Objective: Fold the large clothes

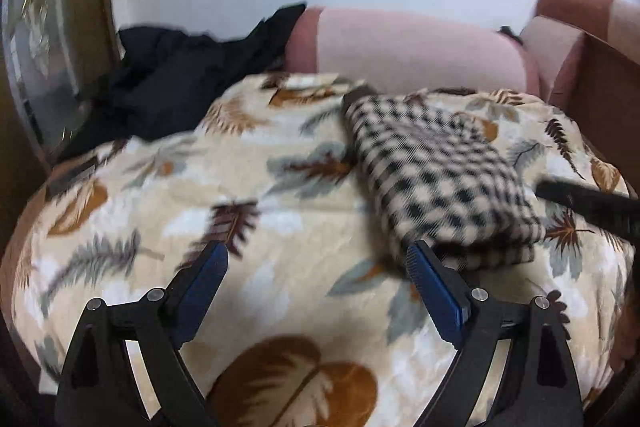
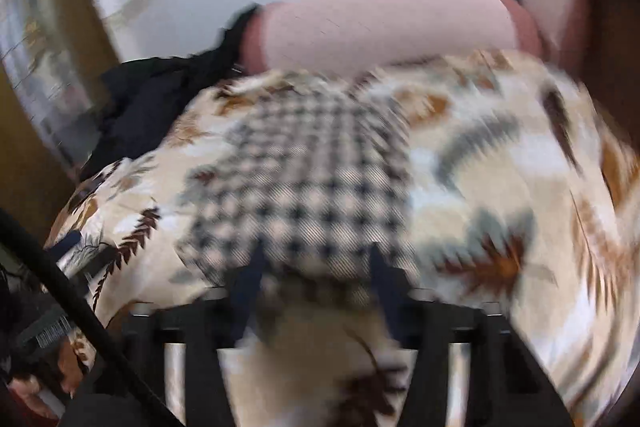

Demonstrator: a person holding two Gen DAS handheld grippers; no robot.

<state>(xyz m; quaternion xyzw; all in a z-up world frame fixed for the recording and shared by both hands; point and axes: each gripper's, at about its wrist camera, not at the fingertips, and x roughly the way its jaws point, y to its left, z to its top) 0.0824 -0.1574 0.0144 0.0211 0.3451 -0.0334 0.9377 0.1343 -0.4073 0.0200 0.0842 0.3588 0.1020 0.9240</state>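
1. Left wrist view: the left gripper [image 1: 316, 267] hovers over the blanket [image 1: 160, 187] with its jaws wide apart and nothing between them.
2. The folded checked garment [image 1: 436, 179] lies ahead and right of these jaws, its near corner just beside the right fingertip; whether they touch is unclear.
3. Its long axis runs diagonally, from near the right jaw away toward the pink pillow [image 1: 400, 51].
4. Right wrist view, badly blurred: the right gripper [image 2: 316, 267] sits at the checked garment's [image 2: 312, 179] near edge, jaws apart, the edge roughly between them; no clamping is visible.
5. The right gripper looks nearer and better centred; the left would need to shift rightward.
6. A black garment [image 1: 168, 83] lies far left, well apart.
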